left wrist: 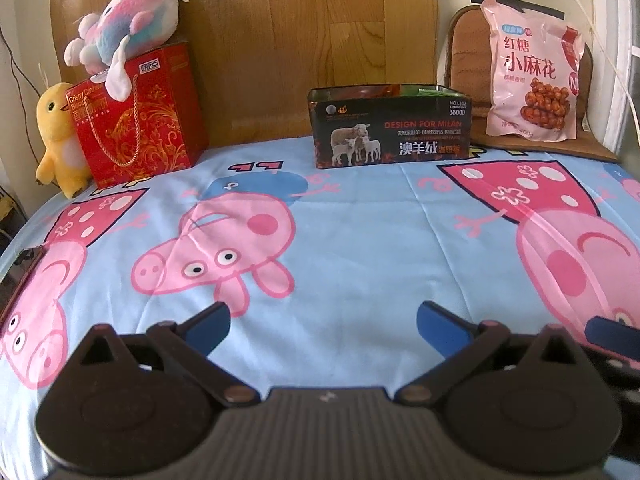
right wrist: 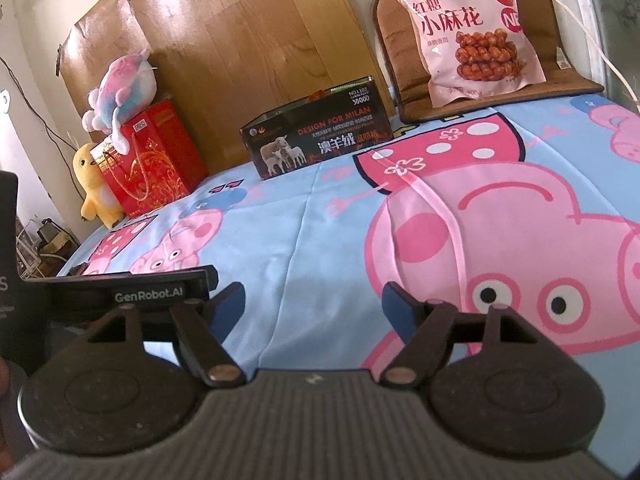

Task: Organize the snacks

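Observation:
A black open box (left wrist: 390,128) printed with sheep stands at the far side of the bed, with packets showing inside; it also shows in the right wrist view (right wrist: 318,136). A pink snack bag (left wrist: 534,72) leans upright on a brown cushion at the far right; it also shows in the right wrist view (right wrist: 468,28). My left gripper (left wrist: 322,326) is open and empty, low over the sheet, far from both. My right gripper (right wrist: 314,308) is open and empty beside it. The left gripper's body (right wrist: 120,292) shows at the right view's left edge.
A blue cartoon-pig bed sheet (left wrist: 360,240) covers the surface. A red gift bag (left wrist: 140,120) stands at the far left with a pink plush (left wrist: 128,20) on top and a yellow plush (left wrist: 60,140) beside it. A wooden headboard (left wrist: 300,40) runs behind.

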Demonstrator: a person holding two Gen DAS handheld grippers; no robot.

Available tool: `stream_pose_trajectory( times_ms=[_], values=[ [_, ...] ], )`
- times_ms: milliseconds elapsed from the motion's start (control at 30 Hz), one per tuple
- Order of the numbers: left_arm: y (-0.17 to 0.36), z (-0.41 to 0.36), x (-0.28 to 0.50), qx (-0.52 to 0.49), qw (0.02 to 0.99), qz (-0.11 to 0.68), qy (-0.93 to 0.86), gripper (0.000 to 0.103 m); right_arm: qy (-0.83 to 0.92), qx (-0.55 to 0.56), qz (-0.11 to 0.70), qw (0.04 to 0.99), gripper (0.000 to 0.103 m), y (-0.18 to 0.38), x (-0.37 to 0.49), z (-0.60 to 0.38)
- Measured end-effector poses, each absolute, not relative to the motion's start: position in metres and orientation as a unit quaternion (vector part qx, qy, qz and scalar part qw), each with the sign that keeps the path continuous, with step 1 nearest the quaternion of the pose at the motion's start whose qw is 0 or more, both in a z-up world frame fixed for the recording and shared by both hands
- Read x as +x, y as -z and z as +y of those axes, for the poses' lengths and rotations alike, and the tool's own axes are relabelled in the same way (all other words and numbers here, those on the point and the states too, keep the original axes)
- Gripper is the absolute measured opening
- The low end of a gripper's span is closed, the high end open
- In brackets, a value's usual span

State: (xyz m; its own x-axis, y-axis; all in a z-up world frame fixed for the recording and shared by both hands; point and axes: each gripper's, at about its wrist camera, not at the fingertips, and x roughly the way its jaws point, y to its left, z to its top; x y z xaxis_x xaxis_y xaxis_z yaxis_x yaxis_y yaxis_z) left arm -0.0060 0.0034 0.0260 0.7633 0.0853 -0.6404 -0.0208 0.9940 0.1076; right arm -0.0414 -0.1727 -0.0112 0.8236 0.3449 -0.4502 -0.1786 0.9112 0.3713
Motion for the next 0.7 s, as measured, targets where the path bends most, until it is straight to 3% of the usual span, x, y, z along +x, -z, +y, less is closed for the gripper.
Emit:
stream_pose_trajectory(
  times_ms=[700],
  values=[
    [-0.0255, 0.0005, -0.0081, 0.056, 0.940, 0.335, -0.027, 0.103, -0.136, 0.166, 0.262, 0.941, 0.078, 0.0119, -0.0414, -0.1745]
  ],
)
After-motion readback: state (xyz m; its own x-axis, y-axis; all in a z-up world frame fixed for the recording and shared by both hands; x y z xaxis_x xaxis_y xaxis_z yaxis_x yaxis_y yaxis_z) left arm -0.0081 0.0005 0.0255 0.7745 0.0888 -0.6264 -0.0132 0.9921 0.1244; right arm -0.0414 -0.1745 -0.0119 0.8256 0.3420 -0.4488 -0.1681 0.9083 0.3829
